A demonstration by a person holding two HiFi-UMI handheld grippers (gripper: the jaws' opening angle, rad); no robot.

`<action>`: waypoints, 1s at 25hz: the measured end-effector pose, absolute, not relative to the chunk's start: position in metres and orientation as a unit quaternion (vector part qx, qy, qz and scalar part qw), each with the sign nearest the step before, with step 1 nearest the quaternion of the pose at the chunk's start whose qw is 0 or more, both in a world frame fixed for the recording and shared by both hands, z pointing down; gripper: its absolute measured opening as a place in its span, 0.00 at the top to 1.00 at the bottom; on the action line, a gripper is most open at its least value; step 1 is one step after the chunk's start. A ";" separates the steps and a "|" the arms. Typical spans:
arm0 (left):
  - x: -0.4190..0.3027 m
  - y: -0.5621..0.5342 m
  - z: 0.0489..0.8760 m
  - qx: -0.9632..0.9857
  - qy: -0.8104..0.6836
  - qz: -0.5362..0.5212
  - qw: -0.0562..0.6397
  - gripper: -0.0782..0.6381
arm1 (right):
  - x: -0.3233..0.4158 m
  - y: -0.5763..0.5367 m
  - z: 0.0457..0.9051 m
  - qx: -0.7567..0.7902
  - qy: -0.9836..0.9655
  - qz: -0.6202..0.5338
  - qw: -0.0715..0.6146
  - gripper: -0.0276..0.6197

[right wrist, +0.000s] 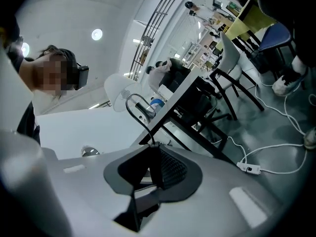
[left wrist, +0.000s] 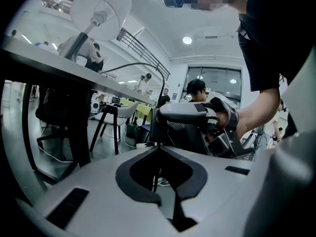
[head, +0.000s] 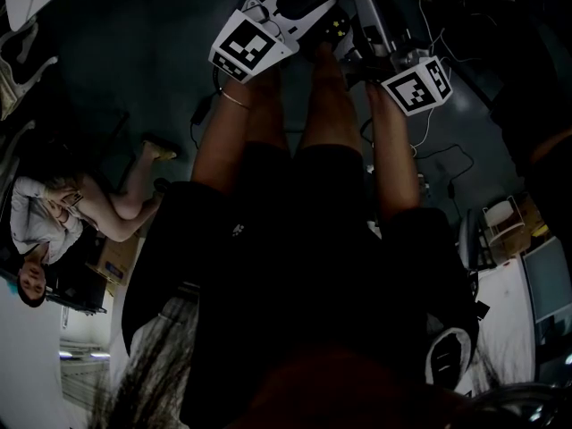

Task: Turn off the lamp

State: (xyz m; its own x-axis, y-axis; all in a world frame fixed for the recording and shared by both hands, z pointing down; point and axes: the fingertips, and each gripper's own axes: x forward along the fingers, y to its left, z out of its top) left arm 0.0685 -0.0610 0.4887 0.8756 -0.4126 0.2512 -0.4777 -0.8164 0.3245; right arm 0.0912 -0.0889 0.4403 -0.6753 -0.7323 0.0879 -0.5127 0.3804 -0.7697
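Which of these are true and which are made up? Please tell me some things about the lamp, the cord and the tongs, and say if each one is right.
1. The lamp with the white shade stands on the table. True.
2. A black cord curves off the table and comes down to the tips of the left tongs. True.
3. The person holds only one pair of tongs. False: there are two pairs. The right tongs are held too, and their tips meet the black cord as well.
4. There are no cables on the floor. False: a white cable with a little box lies on the grey floor.
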 end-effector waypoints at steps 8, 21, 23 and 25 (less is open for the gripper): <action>0.069 -0.061 0.487 0.950 -0.233 0.084 0.191 0.87 | 0.092 -0.089 0.439 -0.379 0.821 -0.405 0.135 0.87; 0.075 -0.059 0.496 0.949 -0.230 0.088 0.194 0.87 | 0.094 -0.087 0.445 -0.387 0.829 -0.389 0.104 0.87; 0.075 -0.059 0.498 0.948 -0.231 0.088 0.199 0.87 | 0.095 -0.087 0.448 -0.389 0.830 -0.389 0.097 0.87; 0.076 -0.058 0.500 0.947 -0.233 0.090 0.202 0.87 | 0.096 -0.086 0.450 -0.388 0.831 -0.389 0.091 0.87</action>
